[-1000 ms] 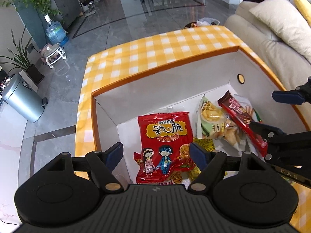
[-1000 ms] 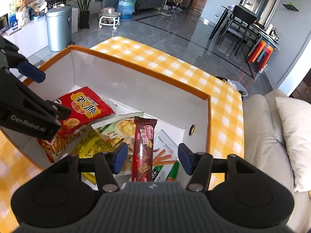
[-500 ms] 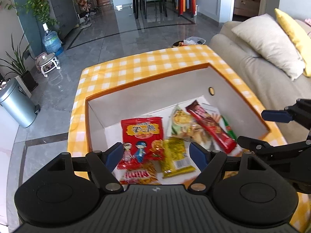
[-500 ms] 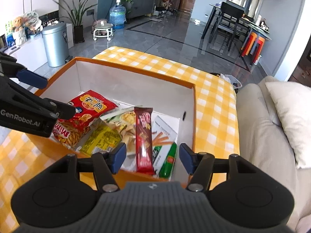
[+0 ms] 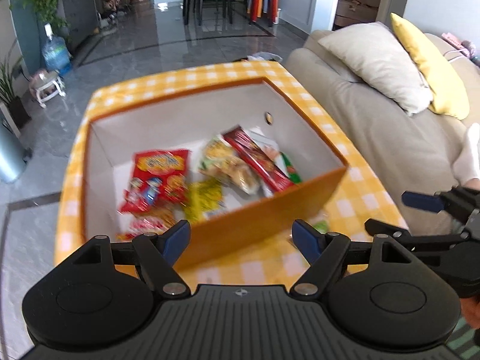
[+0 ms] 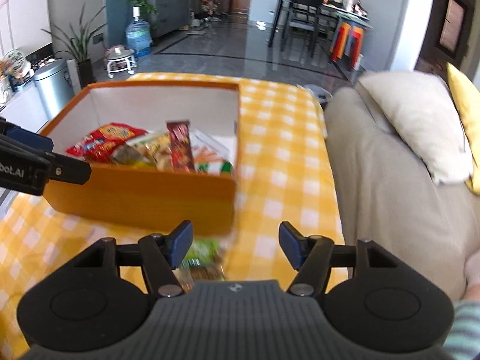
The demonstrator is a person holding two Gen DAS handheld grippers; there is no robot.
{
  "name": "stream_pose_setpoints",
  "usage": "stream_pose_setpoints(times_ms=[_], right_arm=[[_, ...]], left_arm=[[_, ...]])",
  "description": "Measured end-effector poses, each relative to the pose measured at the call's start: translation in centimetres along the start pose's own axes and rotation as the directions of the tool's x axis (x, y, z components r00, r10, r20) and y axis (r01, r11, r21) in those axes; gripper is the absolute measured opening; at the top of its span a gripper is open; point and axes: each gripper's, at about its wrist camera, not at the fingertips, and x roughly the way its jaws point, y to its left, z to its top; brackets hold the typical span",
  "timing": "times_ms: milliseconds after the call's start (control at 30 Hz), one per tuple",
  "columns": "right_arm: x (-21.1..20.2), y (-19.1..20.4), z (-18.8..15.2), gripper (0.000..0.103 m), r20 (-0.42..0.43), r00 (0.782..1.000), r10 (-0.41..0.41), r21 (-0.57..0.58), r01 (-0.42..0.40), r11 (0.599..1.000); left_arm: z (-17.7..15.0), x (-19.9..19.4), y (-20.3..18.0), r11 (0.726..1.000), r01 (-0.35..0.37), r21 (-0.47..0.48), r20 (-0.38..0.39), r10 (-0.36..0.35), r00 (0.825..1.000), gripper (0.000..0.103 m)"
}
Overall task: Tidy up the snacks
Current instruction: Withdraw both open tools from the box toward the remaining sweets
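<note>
An orange box (image 5: 270, 201) with a white inside stands on the yellow checked tablecloth (image 5: 357, 198). It holds several snack packs: a red bag (image 5: 159, 177), a yellow pack (image 5: 207, 198), a pale chips bag (image 5: 228, 165) and a long dark red bar (image 5: 258, 159). The box also shows in the right wrist view (image 6: 141, 198). My left gripper (image 5: 241, 238) is open and empty, in front of the box's near wall. My right gripper (image 6: 235, 243) is open and empty over the cloth. A green snack pack (image 6: 204, 258) lies on the cloth just under its left finger.
A beige sofa (image 5: 390, 126) with a cream pillow (image 5: 378, 60) and a yellow pillow (image 5: 429, 63) runs along the table's right side. A metal bin (image 6: 54, 81), a water bottle (image 6: 138, 37) and plants stand on the floor beyond.
Both grippers have pulled back and up from over the box's inside to in front of its near wall. A green pack on the cloth has come into the right wrist view.
</note>
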Motion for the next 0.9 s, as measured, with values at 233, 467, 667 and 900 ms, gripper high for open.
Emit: stream_pose_setpoints(times_ms=[233, 467, 667, 900], right_arm=[[-0.1, -1.2, -4.1, 0.062, -0.019, 1.0, -0.018, 0.038, 0.018, 0.999], [0.6, -2.3, -7.0, 0.061, -0.045, 0.999, -0.001, 0.089, 0.005, 0.996], [1.7, -2.5, -7.9, 0.061, -0.065, 0.997, 0.043, 0.1, -0.036, 0.994], [2.8, -2.4, -7.8, 0.053, -0.078, 0.995, 0.057, 0.133, -0.046, 0.99]], left_arm=[[-2.5, 1.1, -2.1, 0.998, 0.06, -0.012, -0.026, -0.06, 0.998, 0.09], [-4.5, 2.8, -3.6, 0.996, 0.083, -0.022, -0.058, -0.084, 0.995, 0.086], [-5.5, 4.3, -4.2, 0.995, 0.086, -0.052, -0.088, -0.09, 0.992, 0.084], [-6.1, 5.1, -4.9, 0.985, 0.13, -0.11, -0.122, -0.143, 0.982, 0.079]])
